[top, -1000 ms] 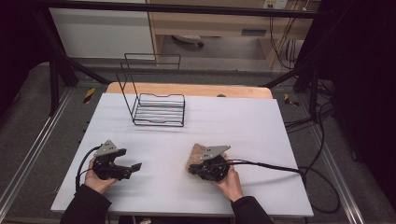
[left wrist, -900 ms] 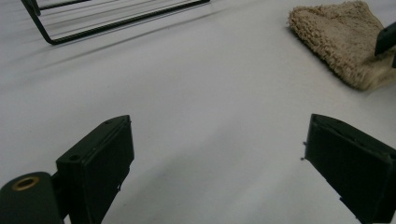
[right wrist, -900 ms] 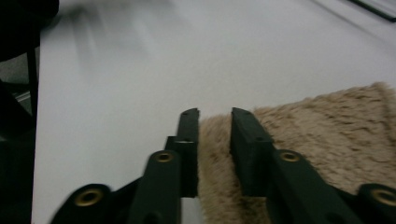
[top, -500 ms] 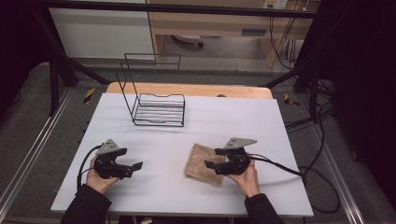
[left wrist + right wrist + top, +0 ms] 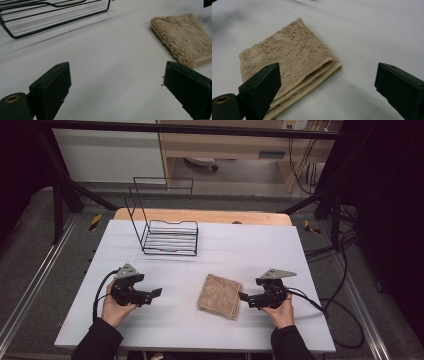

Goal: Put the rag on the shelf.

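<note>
While both grippers' jaws gape, folded towel [image 5: 220,295] lies free betw. them, right gripper [image 5: 243,297] seemingly just off its edge.

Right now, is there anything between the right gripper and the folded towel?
Nothing visible. The right gripper, jaws just opened with nothing between them, sits beside the folded towel on the bare white table.

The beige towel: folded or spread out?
Folded. The towel lies as a compact square on the table, stacked layered edges showing along one side.
</note>
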Demonstrator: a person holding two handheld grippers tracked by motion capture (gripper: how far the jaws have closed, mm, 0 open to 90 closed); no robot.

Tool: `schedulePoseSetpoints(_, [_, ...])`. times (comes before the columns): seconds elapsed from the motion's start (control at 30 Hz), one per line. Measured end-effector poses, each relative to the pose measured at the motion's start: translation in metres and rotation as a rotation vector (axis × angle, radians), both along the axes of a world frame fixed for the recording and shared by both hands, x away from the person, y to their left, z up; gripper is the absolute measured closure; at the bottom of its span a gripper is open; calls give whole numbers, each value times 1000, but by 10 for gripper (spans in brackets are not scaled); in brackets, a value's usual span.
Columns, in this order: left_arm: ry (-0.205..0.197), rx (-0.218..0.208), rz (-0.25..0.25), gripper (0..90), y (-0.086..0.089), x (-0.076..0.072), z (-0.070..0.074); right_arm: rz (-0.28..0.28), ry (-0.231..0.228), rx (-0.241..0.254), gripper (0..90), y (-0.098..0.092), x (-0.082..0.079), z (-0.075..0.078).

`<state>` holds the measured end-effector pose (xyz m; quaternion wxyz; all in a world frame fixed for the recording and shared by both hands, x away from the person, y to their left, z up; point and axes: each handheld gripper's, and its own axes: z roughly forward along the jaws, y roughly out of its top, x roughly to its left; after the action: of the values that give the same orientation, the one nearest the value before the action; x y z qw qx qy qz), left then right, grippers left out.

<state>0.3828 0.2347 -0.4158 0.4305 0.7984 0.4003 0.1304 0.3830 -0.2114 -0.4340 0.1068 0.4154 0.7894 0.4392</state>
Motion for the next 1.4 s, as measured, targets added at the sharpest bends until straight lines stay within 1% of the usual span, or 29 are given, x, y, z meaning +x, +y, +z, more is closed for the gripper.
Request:
schedulePoseSetpoints(0.03, [2,4,-7,72,-5,1,1,-7,5,1,48,-1,0,0])
schedulePoseSetpoints(0.13, [3,13,-21,73,-17,4,3,-15,0,2,33,-4,-1,-1])
schedulePoseSetpoints(0.17, [5,19,-27,72,-21,5,3,-12,-10,-3,29,-5,-1,-2])
schedulePoseSetpoints(0.27, [6,17,-40,73,-34,8,5,-19,1,-22,10,-6,-2,-4])
schedulePoseSetpoints(0.3, [6,16,-47,73,-39,9,6,-22,8,-19,9,-6,-3,-5])
schedulePoseSetpoints(0.43, [12,21,-65,76,-57,15,7,-25,5,-16,9,-7,-3,-6])
schedulePoseSetpoints(0.63, [26,13,-80,89,-85,25,6,-21,8,-18,6,-7,-4,-6])
schedulePoseSetpoints(0.73, [31,23,-85,97,-97,30,5,-21,6,-20,5,-7,-4,-6])
schedulePoseSetpoints(0.87, [42,14,-84,120,-110,36,3,-16,8,-18,6,-7,-4,-6])
schedulePoseSetpoints(0.93, [49,9,-74,150,-117,41,2,-16,12,-17,6,-7,-5,-6])
schedulePoseSetpoints(0.97, [55,12,-73,150,-120,43,1,-16,12,-17,6,-7,-5,-6])
schedulePoseSetpoints(1.0, [55,23,-71,174,-123,46,1,-16,12,-17,7,-7,-5,-6])
schedulePoseSetpoints(1.03, [52,35,-62,174,-126,49,0,-16,12,-17,7,-7,-5,-6])
schedulePoseSetpoints(1.07, [57,38,-57,196,-129,51,-1,-17,12,-17,7,-7,-5,-6])
schedulePoseSetpoints(1.13, [73,24,-51,246,-134,57,-3,-15,12,-15,10,-7,-5,-6])
schedulePoseSetpoints(1.17, [78,20,-46,246,-136,59,-3,-15,12,-15,10,-7,-5,-6])
schedulePoseSetpoints(1.2, [84,23,-45,284,-138,62,-4,-12,11,-15,11,-7,-5,-6])
schedulePoseSetpoints(1.23, [87,24,-42,303,-141,63,-5,-12,13,-15,12,-7,-5,-6])
schedulePoseSetpoints(1.27, [90,30,-41,303,-143,65,-6,-12,13,-15,12,-7,-5,-6])
schedulePoseSetpoints(1.3, [91,34,-43,344,-145,67,-7,-12,15,-16,16,-7,-4,-6])
schedulePoseSetpoints(1.33, [99,34,-41,344,-147,69,-8,-12,15,-16,16,-7,-4,-6])
schedulePoseSetpoints(1.4, [110,26,-39,405,-152,72,-10,-12,15,-10,23,-7,-4,-6])
